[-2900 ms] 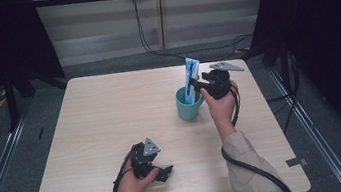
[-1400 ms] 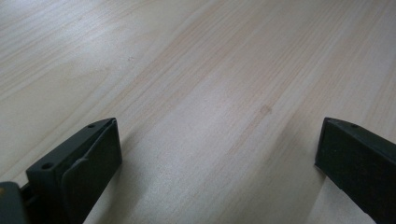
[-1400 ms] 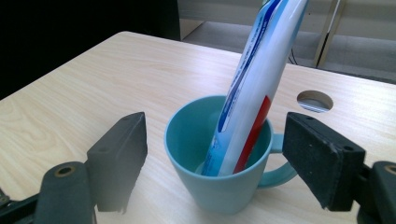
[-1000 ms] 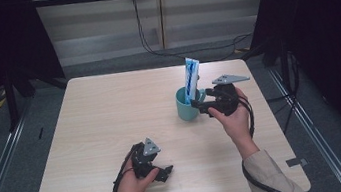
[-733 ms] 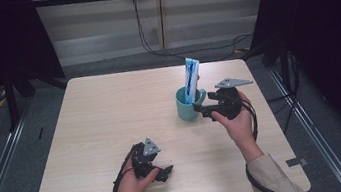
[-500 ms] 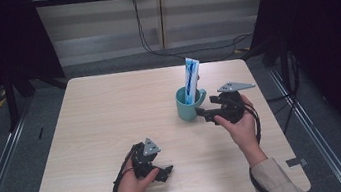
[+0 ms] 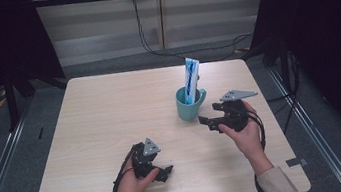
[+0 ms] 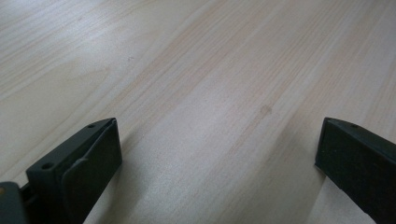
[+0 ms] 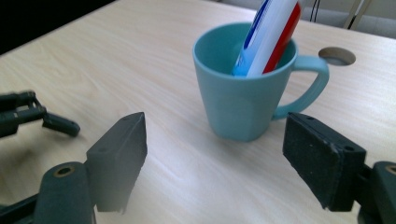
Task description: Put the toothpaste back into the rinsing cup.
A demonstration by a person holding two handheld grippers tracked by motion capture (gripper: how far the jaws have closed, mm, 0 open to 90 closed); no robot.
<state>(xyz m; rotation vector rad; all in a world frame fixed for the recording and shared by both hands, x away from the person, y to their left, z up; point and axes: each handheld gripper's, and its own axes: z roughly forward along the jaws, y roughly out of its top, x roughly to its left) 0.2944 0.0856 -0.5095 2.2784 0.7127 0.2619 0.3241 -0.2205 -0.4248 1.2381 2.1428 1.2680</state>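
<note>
A: Where is your right claw (image 7: 211, 122) now, and what does it hold?

B: It holds nothing. Its jaws stand wide apart, and in the right gripper view the teal mug (image 9: 245, 88) sits just beyond them, not touching either jaw. The mug is on the bench (image 7: 110, 114), toward the far right part, with its handle turned to the right side. The toothpaste tube (image 7: 191, 79) stands inside it, leaning and rising well above the rim.

A: So which step do you judge this to be?

B: I think the tube is already placed in the mug and your right claw is free beside it, on the near right side. The placing step looks done to me.

A: And the left claw (image 7: 167, 171)?

B: It rests low over the bench at the near side, left of the middle, jaws spread open, only bare wood between them.

A: What does the next move ask?

B: If you go on with the mug, bring the right claw level and close on its wall or handle without knocking the tube. Otherwise, bring the claw toward you and clear of the handle.
</note>
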